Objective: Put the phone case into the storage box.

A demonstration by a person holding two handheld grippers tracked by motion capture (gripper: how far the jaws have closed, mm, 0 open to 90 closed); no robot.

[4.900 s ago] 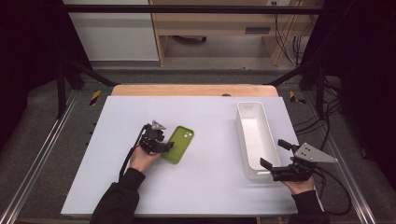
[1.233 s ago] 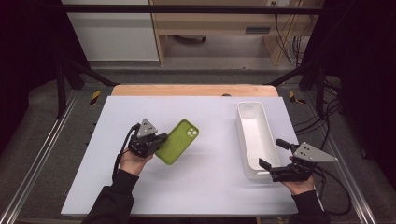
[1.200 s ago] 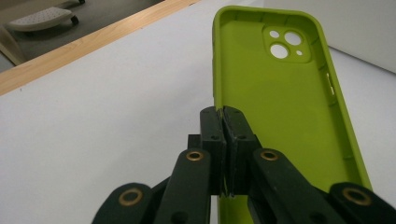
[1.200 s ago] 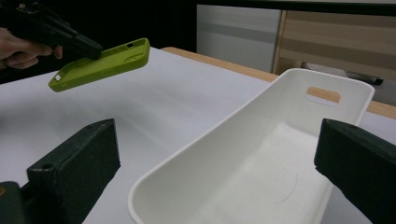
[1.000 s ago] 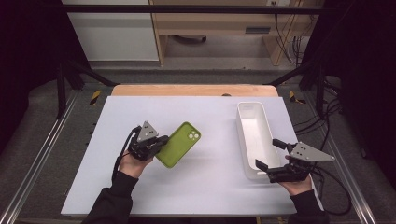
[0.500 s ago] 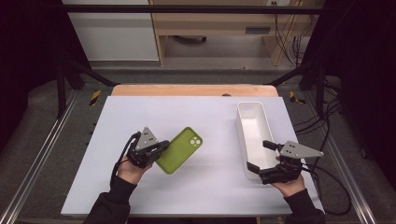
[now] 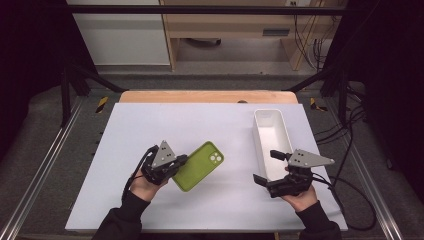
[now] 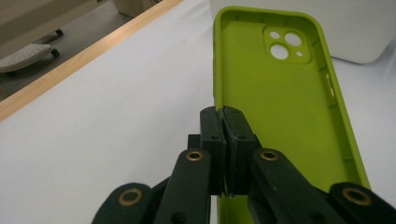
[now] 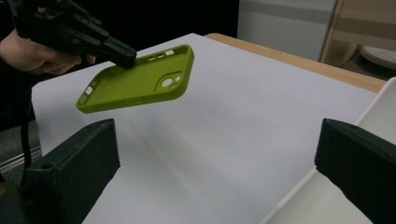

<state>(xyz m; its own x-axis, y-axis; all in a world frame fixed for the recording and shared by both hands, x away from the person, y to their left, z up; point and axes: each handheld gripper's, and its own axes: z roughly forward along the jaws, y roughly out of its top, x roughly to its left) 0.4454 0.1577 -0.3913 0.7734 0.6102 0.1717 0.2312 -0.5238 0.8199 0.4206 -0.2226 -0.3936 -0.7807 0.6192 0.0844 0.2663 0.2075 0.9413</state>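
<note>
Green silicone phone case (image 8: 280, 107): we note a lime-green shell seen from its open, hollow side, with a camera cutout of two round lens holes and smaller openings near one end and button slots along the side wall. In the left gripper view the left gripper (image 8: 223, 122) has its two black jaws closed together on one long side wall of the case, with no gap visible between the pads. From the right gripper view we see the case (image 9: 140, 79) held clear of the white table surface (image 9: 224, 121), tilted, camera end raised and pointing away from the hand; the left gripper (image 9: 123, 53) pinches its upper edge.

In the high view the left gripper (image 7: 177, 162) sits at the left-centre of the white tabletop (image 7: 220, 125), with the case (image 7: 198, 166) extending diagonally from it toward the middle of the table. The right gripper (image 7: 266, 167) is at the right, its jaws spread wide apart and holding nothing; it hovers at the near end of a long white rectangular bin (image 7: 271, 137). In the right gripper view one jaw overlaps the bin rim (image 9: 327, 186); we cannot tell whether it touches. Case and bin are well apart.
</note>
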